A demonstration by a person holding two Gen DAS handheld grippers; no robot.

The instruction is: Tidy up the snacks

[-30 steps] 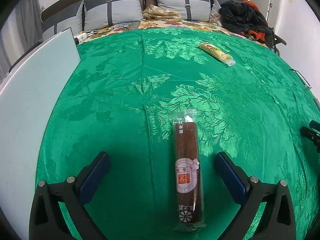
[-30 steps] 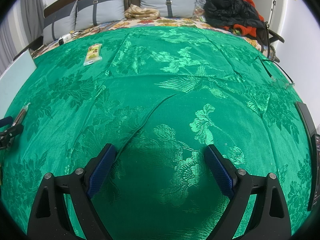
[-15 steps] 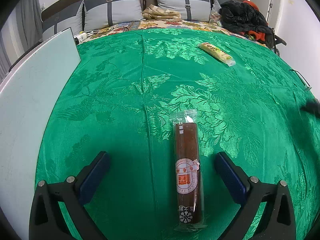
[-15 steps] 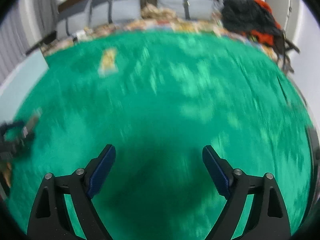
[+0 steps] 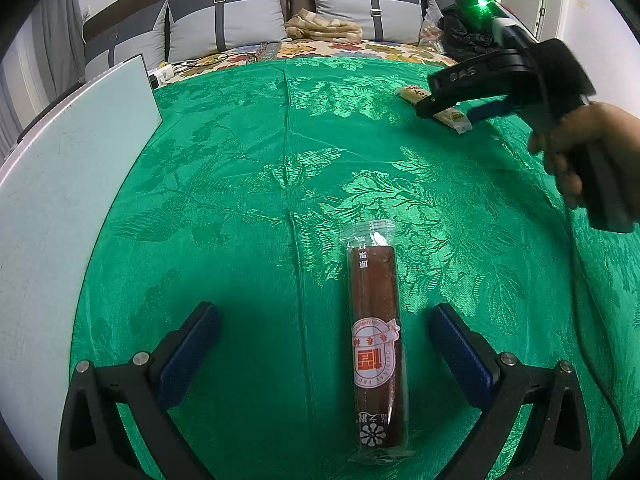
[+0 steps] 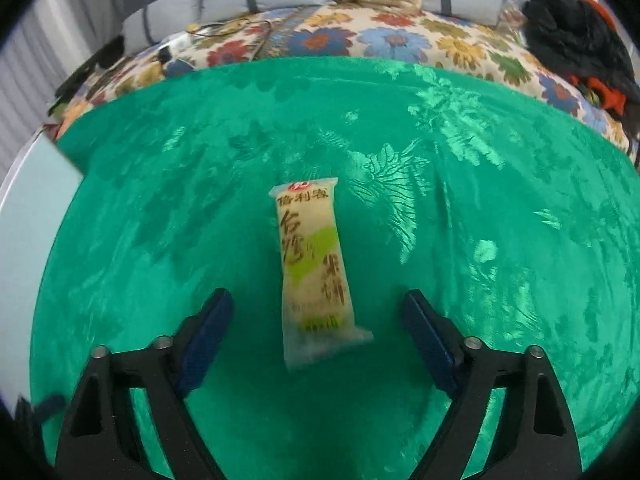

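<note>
A brown snack bar in a clear wrapper (image 5: pixel 375 344) lies lengthwise on the green cloth between the open fingers of my left gripper (image 5: pixel 324 344). A pale yellow snack pack (image 6: pixel 313 268) lies between the open fingers of my right gripper (image 6: pixel 318 332), its near end just ahead of the fingertips. In the left wrist view the right gripper (image 5: pixel 452 110) hangs over that yellow pack (image 5: pixel 450 114) at the far right, held by a hand. Neither gripper touches a snack.
A pale blue-white board (image 5: pixel 60 184) borders the green cloth (image 5: pixel 240 184) on the left. Grey pillows (image 5: pixel 224 20), a folded beige cloth (image 5: pixel 320 28) and dark clothes (image 6: pixel 576 40) lie at the back on a floral sheet (image 6: pixel 360 40).
My right gripper swept fast to the far side of the cloth and now frames the yellow pack. It has come into the left wrist view. My left gripper has stayed still.
</note>
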